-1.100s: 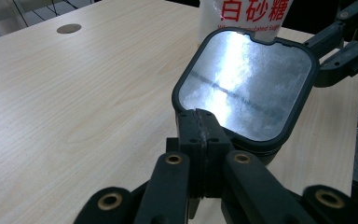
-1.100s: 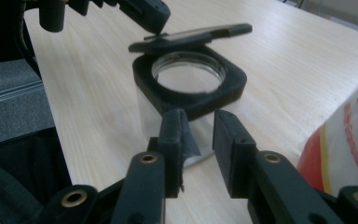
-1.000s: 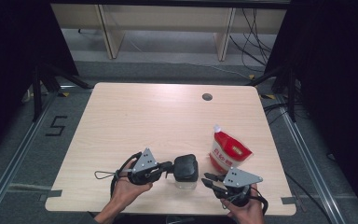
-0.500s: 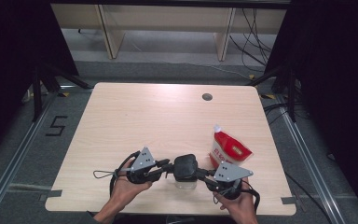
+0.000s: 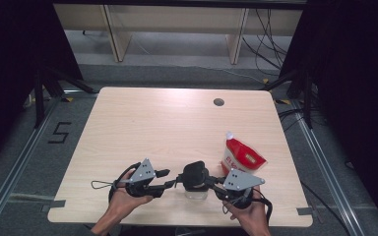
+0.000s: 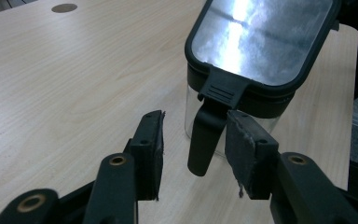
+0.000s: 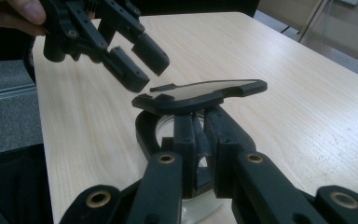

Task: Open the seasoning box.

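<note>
Black-lidded and clear-walled, the jar (image 5: 195, 183) is standing near the desk's (image 5: 167, 128) front edge, directly between the two grippers. On the jar's right, the right gripper (image 7: 197, 135) is clamping its fingers shut on a latch tab just under the lid's (image 7: 200, 94) rim, and the lid is tilting up off the jar's mouth on that side. On the jar's left, the left gripper (image 6: 193, 144) is pointing at the opposite latch (image 6: 208, 133), which is hanging down from the lid's edge with its long axis vertical, between the fingers; one pad (image 6: 242, 149) is just beside it, the other is apart, so the fingers are part open and gripping nothing. They have just been opening around that latch. Set against a second ago, the right gripper is now up against the jar rather than hanging back toward the red pouch (image 5: 242, 156), which is lying on the jar's right. Whichever hand lifts next, the right one appears better placed, being already latched on.
</note>
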`<state>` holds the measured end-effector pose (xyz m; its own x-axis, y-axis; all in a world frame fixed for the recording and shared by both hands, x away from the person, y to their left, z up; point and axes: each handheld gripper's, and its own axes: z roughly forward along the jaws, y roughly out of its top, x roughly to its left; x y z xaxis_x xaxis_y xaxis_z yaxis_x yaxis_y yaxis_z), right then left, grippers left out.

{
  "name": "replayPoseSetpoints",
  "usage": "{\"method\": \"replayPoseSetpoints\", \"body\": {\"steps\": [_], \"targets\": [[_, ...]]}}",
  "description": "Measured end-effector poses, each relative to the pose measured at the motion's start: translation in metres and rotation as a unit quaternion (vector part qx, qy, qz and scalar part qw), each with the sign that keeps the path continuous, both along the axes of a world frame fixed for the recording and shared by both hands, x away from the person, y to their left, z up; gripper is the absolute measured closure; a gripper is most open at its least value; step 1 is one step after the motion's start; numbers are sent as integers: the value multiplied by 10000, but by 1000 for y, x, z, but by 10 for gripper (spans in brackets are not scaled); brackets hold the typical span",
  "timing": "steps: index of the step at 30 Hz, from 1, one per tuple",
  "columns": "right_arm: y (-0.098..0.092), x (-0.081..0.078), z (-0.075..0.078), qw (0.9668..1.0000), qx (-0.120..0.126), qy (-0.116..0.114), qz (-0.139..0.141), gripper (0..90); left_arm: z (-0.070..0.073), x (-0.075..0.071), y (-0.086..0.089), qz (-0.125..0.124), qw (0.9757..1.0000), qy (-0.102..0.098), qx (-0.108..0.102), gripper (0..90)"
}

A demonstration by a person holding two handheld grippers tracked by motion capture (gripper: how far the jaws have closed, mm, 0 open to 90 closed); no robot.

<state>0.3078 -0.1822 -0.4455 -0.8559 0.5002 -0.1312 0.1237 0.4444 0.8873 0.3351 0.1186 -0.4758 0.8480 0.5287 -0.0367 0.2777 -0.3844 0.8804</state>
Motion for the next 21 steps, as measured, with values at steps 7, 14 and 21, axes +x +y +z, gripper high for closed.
{"method": "replayPoseSetpoints", "body": {"steps": [7,14,21], "targets": [[0,-1,2,10000,-4,-14,-11,839,-11,-1,-8,-93,9999,94,43,539],[3,0,3,10000,45,-63,0,837,-15,0,-9,-106,9998,103,95,540],[7,0,5,9999,32,-120,26,837,-18,4,-14,-248,9996,108,126,595]]}}
